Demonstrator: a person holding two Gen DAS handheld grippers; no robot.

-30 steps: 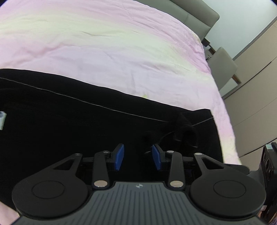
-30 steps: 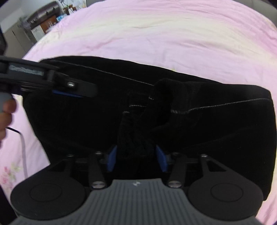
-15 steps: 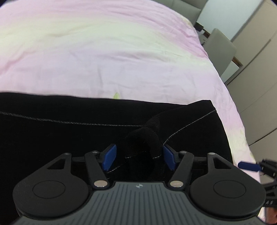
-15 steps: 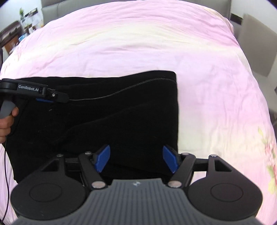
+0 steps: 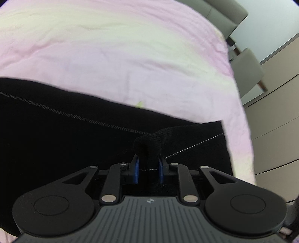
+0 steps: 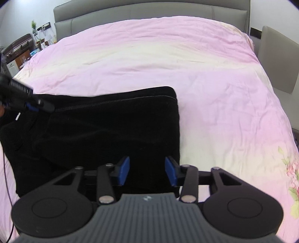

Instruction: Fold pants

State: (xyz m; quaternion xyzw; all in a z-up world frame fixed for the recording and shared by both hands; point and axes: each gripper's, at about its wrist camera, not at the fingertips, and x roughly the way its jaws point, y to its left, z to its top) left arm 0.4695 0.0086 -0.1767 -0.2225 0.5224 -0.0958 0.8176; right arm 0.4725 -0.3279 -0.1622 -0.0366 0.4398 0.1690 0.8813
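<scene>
Black pants (image 6: pixel 104 127) lie folded on a pink bedspread (image 6: pixel 186 61), with a grey stitched seam along the far edge. In the left wrist view my left gripper (image 5: pixel 148 166) is shut on a bunched fold of the pants (image 5: pixel 56 134) near their right end. In the right wrist view my right gripper (image 6: pixel 147 170) is open and empty, just above the near right corner of the pants. The left gripper also shows at the left edge of the right wrist view (image 6: pixel 28 101), over the pants' far left part.
A grey padded headboard (image 6: pixel 149 13) stands at the far end of the bed. A grey chair (image 6: pixel 276 59) stands at the bed's right side, with beige cabinets (image 5: pixel 276 115) beyond it. A desk with clutter (image 6: pixel 20 52) is at the far left.
My left gripper closed on a bunched fold of the pants. My right gripper let go of the pants, opened and drew back towards their right end.
</scene>
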